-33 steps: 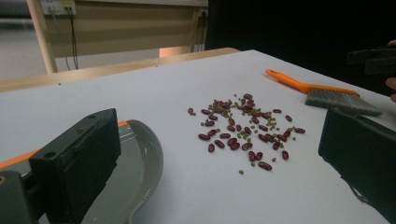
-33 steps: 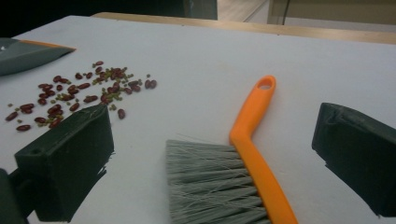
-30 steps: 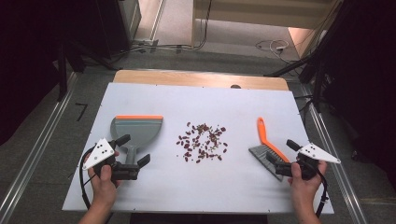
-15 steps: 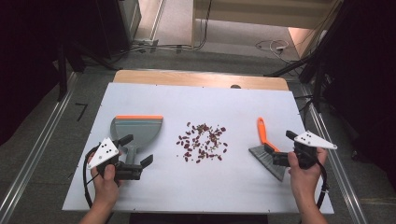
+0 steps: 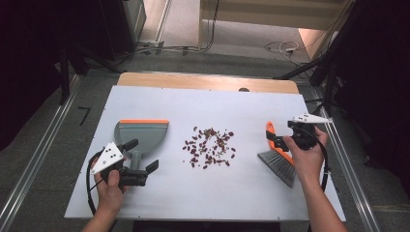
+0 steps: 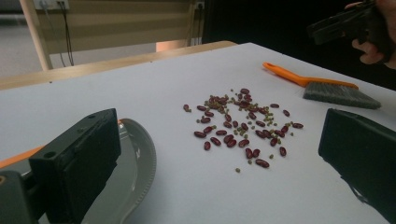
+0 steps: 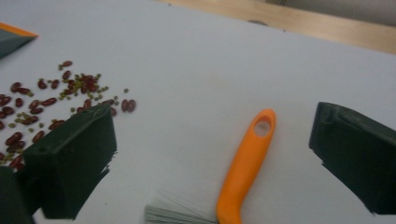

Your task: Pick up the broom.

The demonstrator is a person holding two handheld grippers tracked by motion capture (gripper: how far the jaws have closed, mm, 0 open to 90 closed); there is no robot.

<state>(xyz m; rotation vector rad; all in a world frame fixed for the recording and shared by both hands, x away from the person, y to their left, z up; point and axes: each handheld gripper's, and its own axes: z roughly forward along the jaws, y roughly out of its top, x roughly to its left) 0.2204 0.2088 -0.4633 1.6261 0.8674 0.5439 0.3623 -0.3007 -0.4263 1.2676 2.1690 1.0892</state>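
Jaws of the right gripper (image 5: pixel 281 137) stand wide apart and hold nothing, poised above the orange handle of the brush (image 7: pixel 245 165), which lies flat on the white table (image 5: pixel 270 106). The left gripper (image 5: pixel 143 155) is equally spread and empty, just beside the grey dustpan (image 5: pixel 141 136). Scattered beans (image 5: pixel 209 147) lie between dustpan and brush.

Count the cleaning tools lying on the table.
2. A grey dustpan with an orange rim lies left of the scattered beans; an orange-handled brush lies to their right. None seem hidden.
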